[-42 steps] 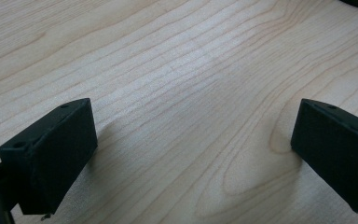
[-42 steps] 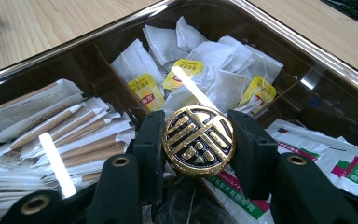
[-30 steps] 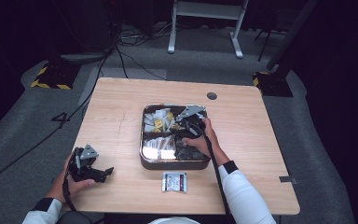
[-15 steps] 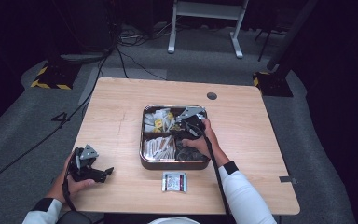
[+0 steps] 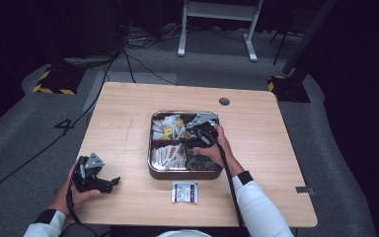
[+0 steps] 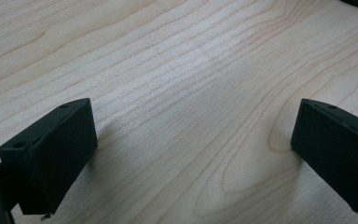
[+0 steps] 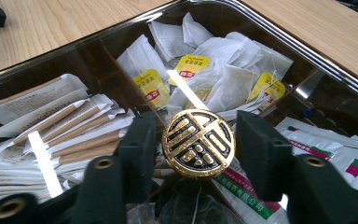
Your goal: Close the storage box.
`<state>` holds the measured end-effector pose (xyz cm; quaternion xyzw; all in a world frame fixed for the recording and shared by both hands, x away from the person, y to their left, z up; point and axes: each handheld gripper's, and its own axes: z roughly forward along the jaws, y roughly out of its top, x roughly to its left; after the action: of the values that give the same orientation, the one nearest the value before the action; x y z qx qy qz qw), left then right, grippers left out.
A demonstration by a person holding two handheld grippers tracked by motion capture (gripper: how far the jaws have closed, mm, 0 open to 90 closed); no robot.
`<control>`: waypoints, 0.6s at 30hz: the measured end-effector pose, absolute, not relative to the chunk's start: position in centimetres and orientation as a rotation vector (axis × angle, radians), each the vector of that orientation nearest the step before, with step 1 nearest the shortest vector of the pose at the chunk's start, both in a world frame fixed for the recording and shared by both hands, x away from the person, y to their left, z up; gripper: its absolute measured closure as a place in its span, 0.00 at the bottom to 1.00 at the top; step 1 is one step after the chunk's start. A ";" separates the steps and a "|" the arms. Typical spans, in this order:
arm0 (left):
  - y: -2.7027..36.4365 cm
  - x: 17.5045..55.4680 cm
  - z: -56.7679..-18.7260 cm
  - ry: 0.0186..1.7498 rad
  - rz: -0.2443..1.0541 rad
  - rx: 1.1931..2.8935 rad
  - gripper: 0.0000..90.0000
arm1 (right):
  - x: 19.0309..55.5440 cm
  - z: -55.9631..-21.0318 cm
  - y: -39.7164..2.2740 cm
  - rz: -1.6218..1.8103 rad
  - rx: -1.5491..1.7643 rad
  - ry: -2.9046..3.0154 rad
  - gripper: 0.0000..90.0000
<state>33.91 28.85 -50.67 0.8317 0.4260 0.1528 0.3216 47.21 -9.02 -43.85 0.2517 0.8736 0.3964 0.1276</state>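
Observation:
A dark metal tray with four compartments sits mid-table, its rim curving across the right gripper view. White tea bags with yellow tags fill one compartment and paper sticks another. A round gold knob stands at the tray's middle. My right gripper hangs over it, and its jaws have just been opening. The knob sits between the pads with slim gaps on both sides. At the table's front left my left gripper rests in a hand. It stands wide open over bare wood.
A small white sachet lies on the table in front of the tray. Green and red packets fill the compartment to the right of the knob. A round cable hole marks the far right of the tabletop.
A bright glare over the tray's near-left part has faded. Both hands have kept their places.

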 end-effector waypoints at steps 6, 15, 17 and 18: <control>28.9 33.9 -50.7 1.119 0.403 2.185 0.01 | 47.3 -43.7 -9.1 1.183 0.758 2.548 0.24; 28.9 33.9 -50.7 1.118 0.403 2.184 0.01 | 47.1 -43.7 -9.1 1.114 0.739 2.553 0.22; 28.9 33.9 -50.7 1.118 0.403 2.184 0.01 | 47.0 -43.7 -9.0 1.102 0.729 2.556 0.22; 28.9 33.9 -50.7 1.119 0.403 2.185 0.01 | 47.0 -43.7 -9.0 1.104 0.726 2.560 0.22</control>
<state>33.91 28.85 -50.66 0.8318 0.4261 0.1534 0.3211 47.02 -9.02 -43.71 0.2499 0.8811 0.3799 0.1303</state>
